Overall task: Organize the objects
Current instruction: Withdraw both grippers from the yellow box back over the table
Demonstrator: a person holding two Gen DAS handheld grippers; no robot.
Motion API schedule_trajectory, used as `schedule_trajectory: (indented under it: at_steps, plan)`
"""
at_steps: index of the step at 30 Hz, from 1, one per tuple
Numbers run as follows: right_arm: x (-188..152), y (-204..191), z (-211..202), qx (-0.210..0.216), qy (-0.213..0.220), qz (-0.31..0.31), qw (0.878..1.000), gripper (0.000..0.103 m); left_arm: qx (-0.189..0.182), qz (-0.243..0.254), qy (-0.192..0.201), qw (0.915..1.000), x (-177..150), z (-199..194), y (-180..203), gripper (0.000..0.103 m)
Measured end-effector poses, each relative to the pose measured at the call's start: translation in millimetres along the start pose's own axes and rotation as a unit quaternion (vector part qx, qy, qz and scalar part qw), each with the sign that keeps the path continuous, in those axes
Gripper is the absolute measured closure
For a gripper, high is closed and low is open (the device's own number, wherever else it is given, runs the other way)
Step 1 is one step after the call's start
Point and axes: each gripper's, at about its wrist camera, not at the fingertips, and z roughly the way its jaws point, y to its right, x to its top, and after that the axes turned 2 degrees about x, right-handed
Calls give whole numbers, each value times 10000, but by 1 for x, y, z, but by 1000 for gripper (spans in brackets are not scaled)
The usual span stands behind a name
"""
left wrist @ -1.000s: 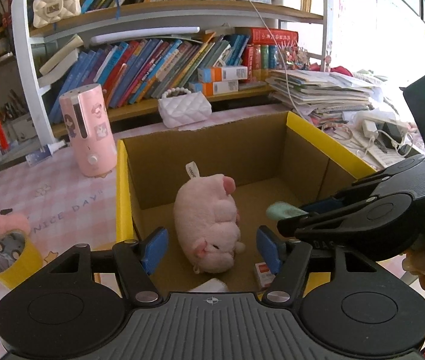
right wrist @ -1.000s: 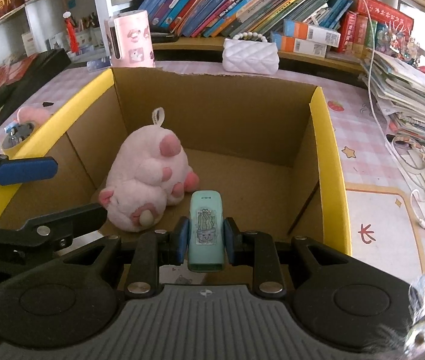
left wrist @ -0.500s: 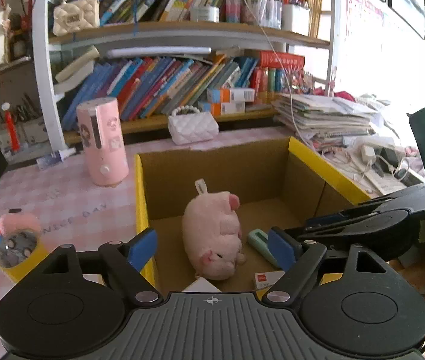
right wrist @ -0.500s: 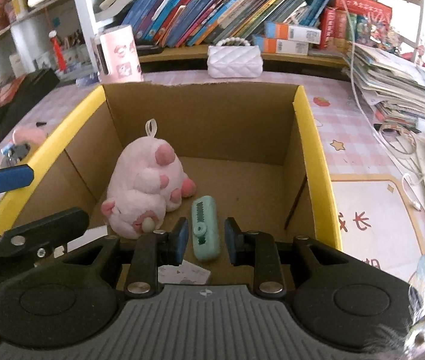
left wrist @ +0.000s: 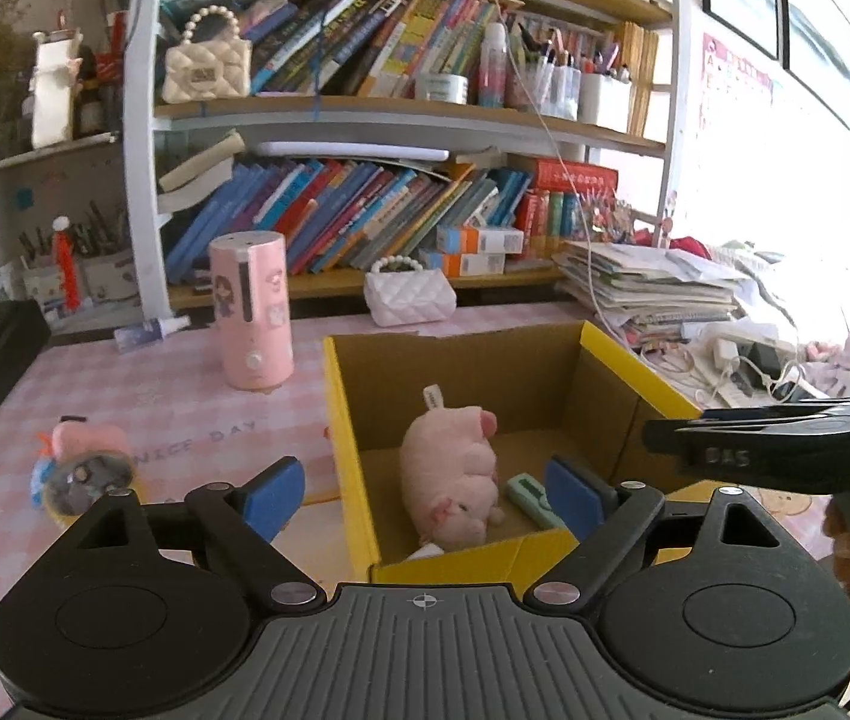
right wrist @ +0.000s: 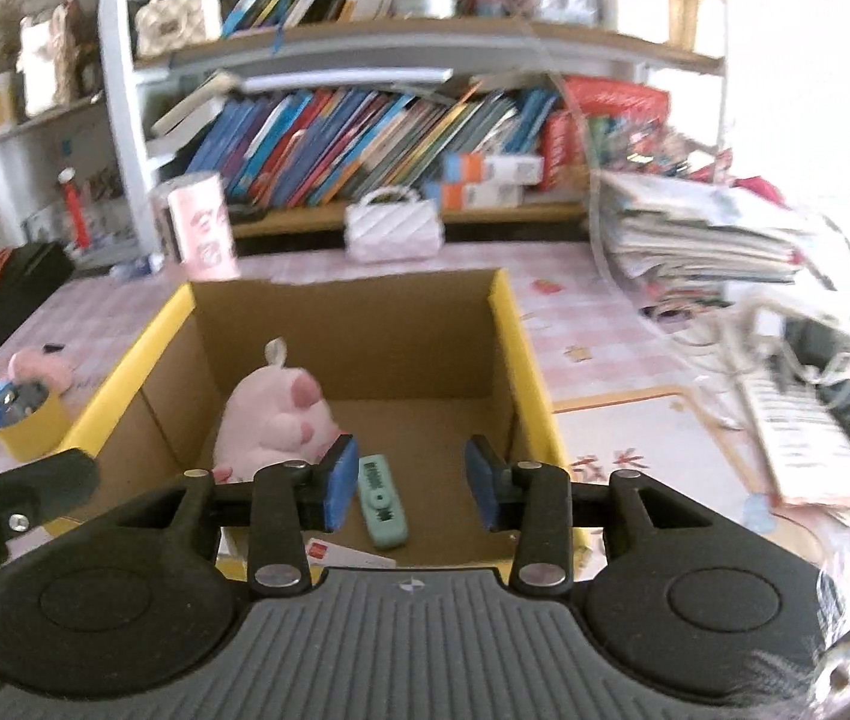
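Matt brown cardboard box [left wrist: 599,372] with glossy yellow rims; fuzzy pink plush pig [left wrist: 455,474]; smooth mint plastic case [right wrist: 383,501] at the pig's 3 o'clock.

Home study: crammed bookshelf [left wrist: 365,204], cluttered desk [left wrist: 143,396]

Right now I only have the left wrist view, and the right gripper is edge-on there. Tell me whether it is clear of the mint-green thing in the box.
Observer: The right gripper is open. Its jaws have just been opening, and the pads press on nothing.
Operator: Give me where that mint-green thing lies.
Observer: The mint-green device lies flat on the floor of the cardboard box, beside the plush pig and clear of both pads.
Operator: Report what sits at the box's near wall.
Observer: A red-and-white card lies on the floor there, just in front of the device.
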Motion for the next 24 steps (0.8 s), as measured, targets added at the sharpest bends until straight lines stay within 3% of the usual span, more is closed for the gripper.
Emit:
schedule_trajectory:
  at_steps: [11,24]
  plan:
    - [-34,-14,-44,-530,-104,248,9982,61,-197,-18,-64,9998,-21,-30,-20,14]
    - [-85,-59,-71,-563,-708,280,9955,57,-104,97,-567,9983,-60,-63,-45,14]
